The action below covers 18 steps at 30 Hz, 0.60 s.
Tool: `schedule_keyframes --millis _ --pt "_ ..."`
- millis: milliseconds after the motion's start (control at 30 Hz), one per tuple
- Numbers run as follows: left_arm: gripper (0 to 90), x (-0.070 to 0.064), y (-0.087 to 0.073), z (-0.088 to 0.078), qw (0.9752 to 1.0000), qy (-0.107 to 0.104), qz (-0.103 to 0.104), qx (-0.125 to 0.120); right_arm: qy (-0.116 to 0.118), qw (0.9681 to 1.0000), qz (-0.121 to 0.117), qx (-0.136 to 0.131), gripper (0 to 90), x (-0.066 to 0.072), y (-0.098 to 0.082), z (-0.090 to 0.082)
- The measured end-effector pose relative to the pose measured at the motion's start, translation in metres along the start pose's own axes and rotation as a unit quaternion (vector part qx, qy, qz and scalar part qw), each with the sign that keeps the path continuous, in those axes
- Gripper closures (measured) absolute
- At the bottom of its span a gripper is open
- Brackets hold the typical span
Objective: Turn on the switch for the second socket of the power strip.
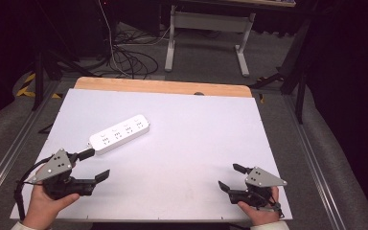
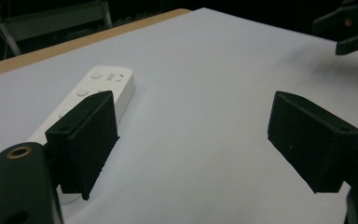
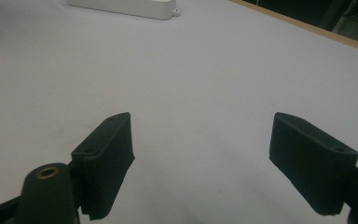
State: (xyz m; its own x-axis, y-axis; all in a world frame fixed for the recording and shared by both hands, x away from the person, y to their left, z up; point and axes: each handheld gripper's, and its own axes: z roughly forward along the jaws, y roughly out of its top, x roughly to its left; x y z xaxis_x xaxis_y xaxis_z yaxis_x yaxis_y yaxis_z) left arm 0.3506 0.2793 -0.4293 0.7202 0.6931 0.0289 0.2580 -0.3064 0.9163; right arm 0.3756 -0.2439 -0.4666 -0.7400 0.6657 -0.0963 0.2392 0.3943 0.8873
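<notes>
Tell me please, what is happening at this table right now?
A person holds a two-jaw gripper in each hand over a white table. The left gripper is open, beside the near end of a white power strip, with nothing between its jaws. The right gripper is also open and empty, over bare table near the front right corner. The power strip lies flat, and neither gripper grips it.

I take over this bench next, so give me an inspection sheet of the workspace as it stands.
Surface: white table, wooden far edge, faint smudges.
Job's things: white power strip lying flat, slanted, left of centre.
Clutter: nothing seen.
Grippers: left tool open, one jaw tip close by the strip's near end, nothing between the jaws; right tool open, empty.
Cables: black lead at the left tool; loose cables on the floor.
Surroundings: white desk frame behind, dark room.
</notes>
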Motion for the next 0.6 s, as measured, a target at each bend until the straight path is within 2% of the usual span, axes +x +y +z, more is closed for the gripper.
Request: schedule_keyframes --millis 67,267,333,533,600 --pt "16.4 -0.001 -0.004 0.002 0.9999 0.002 0.004 0.015 0.000 1.0000 0.000 0.000 21.8 0.000 0.000 0.000" --pt "16.7 0.002 -0.021 0.011 0.9992 -0.019 -0.025 0.026 -0.001 1.0000 -0.001 0.003 21.8 0.000 0.000 0.000" --pt "16.7 0.001 -0.029 0.015 0.9990 -0.026 -0.028 0.025 -0.001 1.0000 -0.001 0.002 21.8 0.000 0.000 0.000" --pt "18.3 -0.004 -0.043 0.022 0.9992 -0.030 -0.018 0.019 0.000 1.0000 -0.002 0.002 21.8 0.000 0.000 0.000" --pt "18.3 -0.004 -0.044 0.022 0.9991 -0.039 -0.015 0.011 0.001 1.0000 -0.003 0.002 21.8 0.000 0.000 0.000"
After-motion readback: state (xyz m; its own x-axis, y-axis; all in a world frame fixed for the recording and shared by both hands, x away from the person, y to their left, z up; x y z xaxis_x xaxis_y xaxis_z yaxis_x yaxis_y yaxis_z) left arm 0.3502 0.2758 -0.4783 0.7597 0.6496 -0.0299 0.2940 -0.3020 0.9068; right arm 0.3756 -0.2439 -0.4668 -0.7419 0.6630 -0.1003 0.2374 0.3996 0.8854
